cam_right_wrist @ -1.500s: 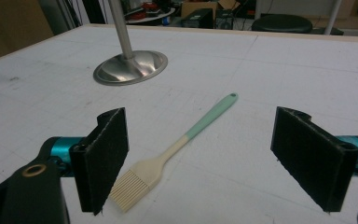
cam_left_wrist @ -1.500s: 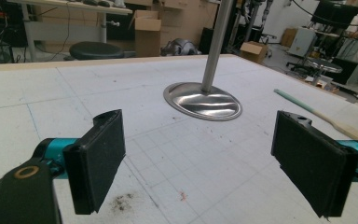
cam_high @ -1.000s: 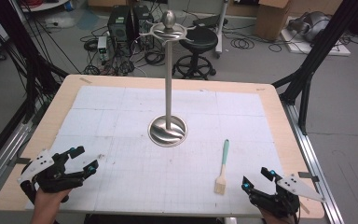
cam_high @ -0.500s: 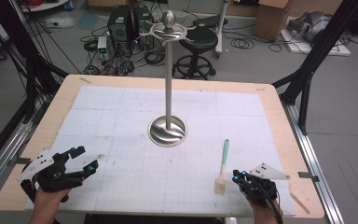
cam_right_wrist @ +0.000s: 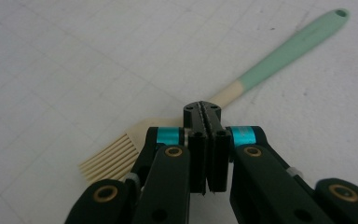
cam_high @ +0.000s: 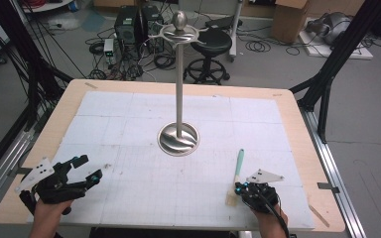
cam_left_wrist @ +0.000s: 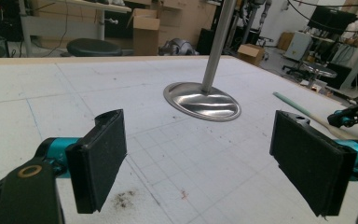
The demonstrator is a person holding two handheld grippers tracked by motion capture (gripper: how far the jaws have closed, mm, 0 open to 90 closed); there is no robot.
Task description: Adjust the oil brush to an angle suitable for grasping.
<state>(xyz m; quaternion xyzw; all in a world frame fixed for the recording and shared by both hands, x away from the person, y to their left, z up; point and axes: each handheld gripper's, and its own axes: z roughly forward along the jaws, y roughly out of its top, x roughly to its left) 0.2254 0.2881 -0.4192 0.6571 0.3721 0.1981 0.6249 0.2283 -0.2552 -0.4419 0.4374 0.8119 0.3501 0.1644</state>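
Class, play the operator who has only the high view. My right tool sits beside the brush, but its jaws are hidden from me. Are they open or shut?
Observer: Shut. In the right gripper view, the right tool has its jaws pressed together with nothing between them.
Operator: Where is the brush from there?
Observer: The pastry brush lies just beyond the tips, which sit over its cream neck, between the bristles and the green handle.
Operator: And the left tool?
Observer: The left tool is wide open, facing the stand base.
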